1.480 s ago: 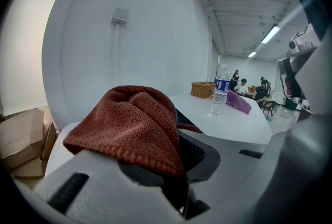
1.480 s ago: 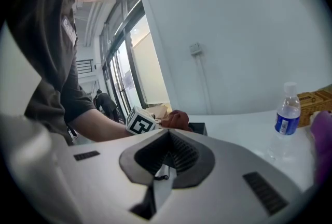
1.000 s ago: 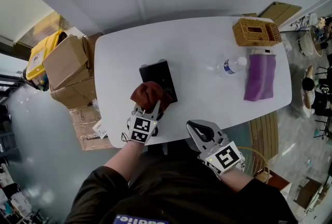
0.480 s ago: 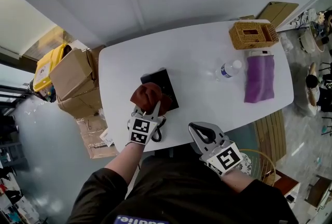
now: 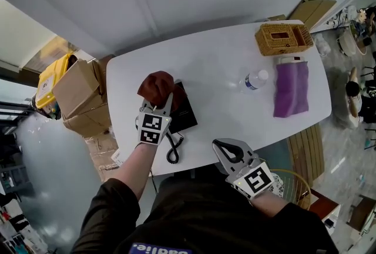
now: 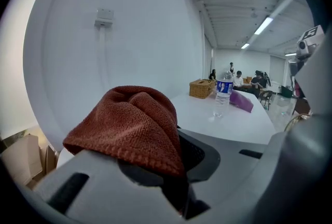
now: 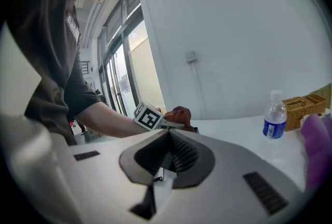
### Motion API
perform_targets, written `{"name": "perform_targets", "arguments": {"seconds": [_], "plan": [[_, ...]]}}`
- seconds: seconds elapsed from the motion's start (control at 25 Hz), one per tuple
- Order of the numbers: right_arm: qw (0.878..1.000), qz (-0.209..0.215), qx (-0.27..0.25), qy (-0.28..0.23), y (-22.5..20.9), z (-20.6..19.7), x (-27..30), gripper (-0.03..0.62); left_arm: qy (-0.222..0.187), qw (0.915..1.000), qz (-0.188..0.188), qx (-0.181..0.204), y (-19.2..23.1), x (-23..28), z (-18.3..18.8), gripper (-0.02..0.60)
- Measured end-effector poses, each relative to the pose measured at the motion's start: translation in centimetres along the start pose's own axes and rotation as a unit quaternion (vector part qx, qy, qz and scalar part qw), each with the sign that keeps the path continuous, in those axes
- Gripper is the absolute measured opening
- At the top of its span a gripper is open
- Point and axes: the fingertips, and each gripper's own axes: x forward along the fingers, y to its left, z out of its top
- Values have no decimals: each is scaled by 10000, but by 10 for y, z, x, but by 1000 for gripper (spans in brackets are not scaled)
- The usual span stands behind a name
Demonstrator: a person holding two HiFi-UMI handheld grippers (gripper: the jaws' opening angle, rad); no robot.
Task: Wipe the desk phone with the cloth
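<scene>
Seen from the head camera, with twelve o'clock at the far side of the white table [image 5: 223,59].

Closest, at about six o'clock, the right gripper [image 5: 226,150] hovers over the table's near edge. Its own view shows its fingers [image 7: 129,163] clenched together, with nothing between them.

At about seven o'clock a black coiled cord [image 5: 172,150] lies near the table's edge. Above it the left gripper [image 5: 160,101] reaches in from the near left. Its fingers [image 6: 93,186] are grasping a bunched red-brown cloth [image 5: 155,87], which bulges out over their tips.

The black desk phone [image 5: 183,113] sits at about eight o'clock from the table's centre. The cloth is over the phone's far left corner; whether it presses on the phone cannot be told.

Farther right, at two o'clock, a clear water bottle [image 5: 252,80] lies well apart from the phone. A purple cloth [image 5: 292,88] is at three o'clock, just beside it. A wicker box [image 5: 283,37] is at the far right corner.

Off the table at nine o'clock, cardboard boxes [image 5: 82,85] are stacked on the floor.
</scene>
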Motion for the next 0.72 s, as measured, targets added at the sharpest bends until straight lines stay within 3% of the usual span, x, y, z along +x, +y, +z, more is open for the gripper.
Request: {"name": "perform_targets", "arguments": {"seconds": [0.72], "plan": [[9999,26,27,143,4,-11,-11,28,648,9954,-563,-435,-98,-23,-96,57]]}}
